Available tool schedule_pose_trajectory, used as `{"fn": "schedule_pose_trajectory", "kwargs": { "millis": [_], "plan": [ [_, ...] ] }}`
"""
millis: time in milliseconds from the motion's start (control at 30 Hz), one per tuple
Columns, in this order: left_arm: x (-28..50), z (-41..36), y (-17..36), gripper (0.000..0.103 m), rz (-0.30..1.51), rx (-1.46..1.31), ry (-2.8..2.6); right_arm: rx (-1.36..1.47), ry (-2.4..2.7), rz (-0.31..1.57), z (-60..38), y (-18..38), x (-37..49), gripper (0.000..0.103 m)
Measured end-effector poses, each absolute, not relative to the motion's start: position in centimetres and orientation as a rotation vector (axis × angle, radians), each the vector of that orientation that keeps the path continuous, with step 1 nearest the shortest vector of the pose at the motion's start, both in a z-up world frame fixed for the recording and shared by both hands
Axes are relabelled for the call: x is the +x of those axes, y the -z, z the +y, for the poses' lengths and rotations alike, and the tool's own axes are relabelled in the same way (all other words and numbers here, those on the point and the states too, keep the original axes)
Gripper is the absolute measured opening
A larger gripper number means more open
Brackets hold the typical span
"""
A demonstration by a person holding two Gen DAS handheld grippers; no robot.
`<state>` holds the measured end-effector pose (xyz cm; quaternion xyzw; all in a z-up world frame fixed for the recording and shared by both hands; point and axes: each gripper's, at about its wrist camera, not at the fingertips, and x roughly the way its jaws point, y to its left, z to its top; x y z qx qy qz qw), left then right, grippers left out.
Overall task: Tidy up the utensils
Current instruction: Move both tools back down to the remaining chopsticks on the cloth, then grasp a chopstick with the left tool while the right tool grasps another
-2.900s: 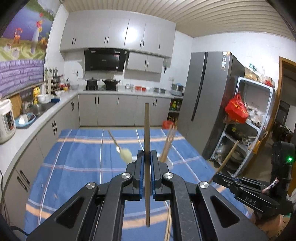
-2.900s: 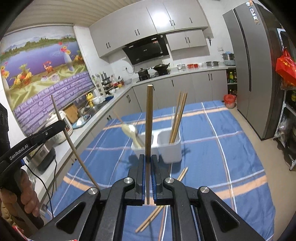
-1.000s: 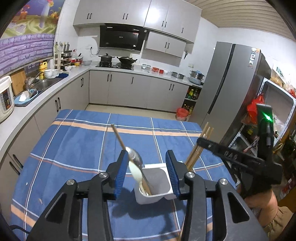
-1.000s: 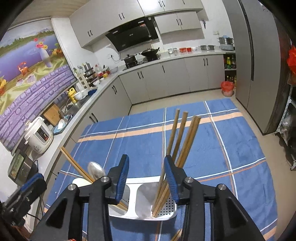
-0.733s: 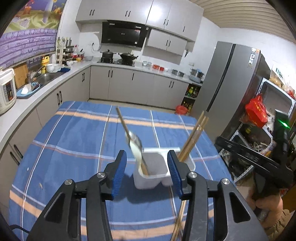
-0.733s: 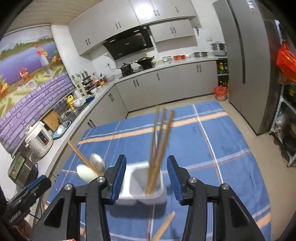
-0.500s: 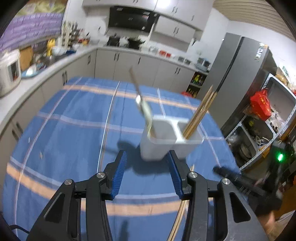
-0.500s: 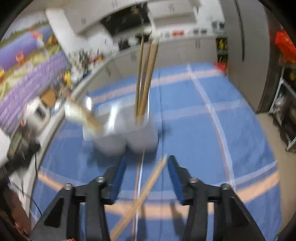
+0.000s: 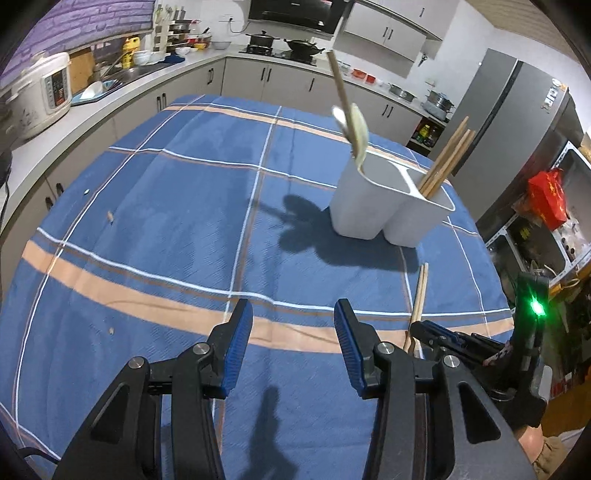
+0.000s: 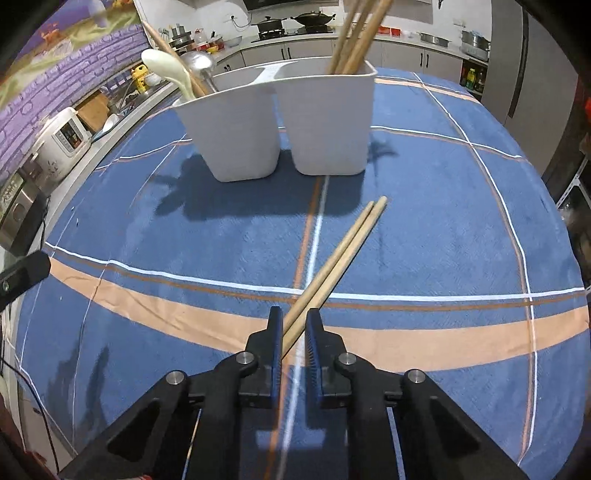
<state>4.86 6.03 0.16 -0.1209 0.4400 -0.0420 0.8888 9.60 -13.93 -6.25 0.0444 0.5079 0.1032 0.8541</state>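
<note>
Blue plaid cloth covered the tabletop (image 9: 155, 206) in a home kitchen, with grey cabinets and a refrigerator (image 9: 513, 122) behind. Near the far edge stood the white two-compartment utensil holder (image 10: 280, 122): spoons and one wooden stick (image 10: 177, 70) leaned out of one compartment, upright chopsticks (image 10: 354, 33) filled the other, so the sorting was by type. Two loose chopsticks (image 10: 336, 258) lay side by side on the cloth just in front of the holder, their near ends running between the fingers of my right hand-held gripper (image 10: 294, 332). Its jaws were narrowed around the pair; whether the pads had actually clamped I could not tell. My left hand-held gripper (image 9: 293, 354) hung wide open and empty over the cloth, well short of the holder.

Three seconds earlier each hand-held gripper had pinched a single stick upright. Both have since let go, the holder has gained them, and the right one has dropped low to gather the last pair.
</note>
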Motion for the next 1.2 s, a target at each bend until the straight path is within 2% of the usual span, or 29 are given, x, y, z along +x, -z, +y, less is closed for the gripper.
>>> {"fn": "schedule_pose_trajectory", "kwargs": {
  "millis": [133, 267, 533, 967, 1200],
  "plan": [
    [4.9, 6.5, 0.2, 0.044, 0.923, -0.266, 0.074, 0.261, -0.392, 1.097, -13.2, 6.9, 9.7, 0.013],
    [5.0, 6.4, 0.5, 0.044, 0.926, -0.253, 0.075, 0.165, -0.291, 1.081, -13.5, 6.9, 9.3, 0.013],
    [5.5, 5.3, 1.6, 0.044, 0.954, -0.228, 0.108, 0.182, -0.311, 1.059, -12.8, 6.0, 10.0, 0.013],
    [5.9, 6.4, 2.4, 0.044, 0.963, -0.247, 0.077, 0.007, -0.251, 1.113, -7.9, 6.9, 11.5, 0.013],
    [6.2, 4.4, 3.1, 0.044, 0.998, -0.206, 0.153, -0.065, -0.191, 1.160, -7.7, 6.6, 13.7, 0.013]
  ]
}}
